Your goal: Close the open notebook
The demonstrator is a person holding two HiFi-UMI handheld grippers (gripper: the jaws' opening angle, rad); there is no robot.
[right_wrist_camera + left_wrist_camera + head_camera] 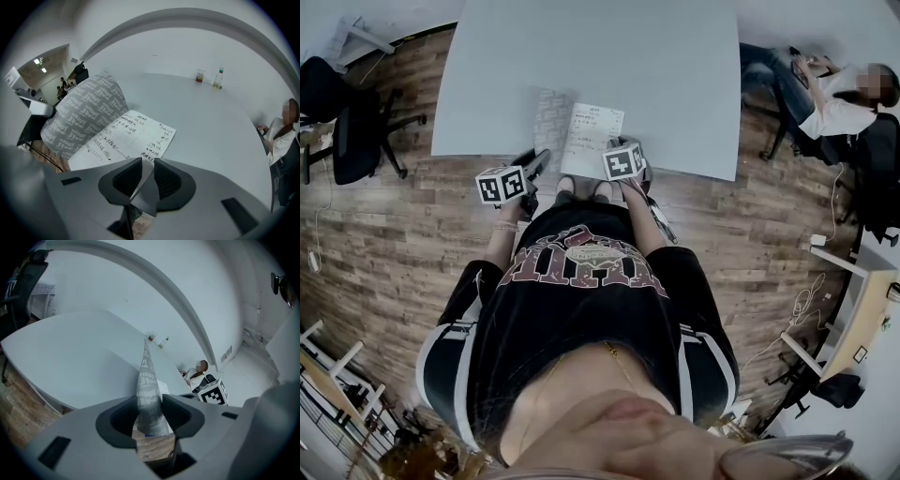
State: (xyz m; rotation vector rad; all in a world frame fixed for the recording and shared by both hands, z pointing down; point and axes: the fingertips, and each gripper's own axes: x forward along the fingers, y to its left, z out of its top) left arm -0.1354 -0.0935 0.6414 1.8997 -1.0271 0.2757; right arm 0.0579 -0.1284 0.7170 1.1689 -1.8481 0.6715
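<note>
Stretching both forearms (pixel 500 246) forward at the near edge of the bench (pixel 628 66); clamping left tongs (pixel 150 414) on the raised grey cover (pixel 147 378) of the notebook (pixel 126 136); nipping right tongs (pixel 144 176), nearly together, on a shaded corner, seemingly its page.

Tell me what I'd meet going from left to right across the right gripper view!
Raised patterned notebook cover → written page → small carton → bottle → seated person.

An office: swivel chair (pixel 354 131), big white table (pixel 609 56).
</note>
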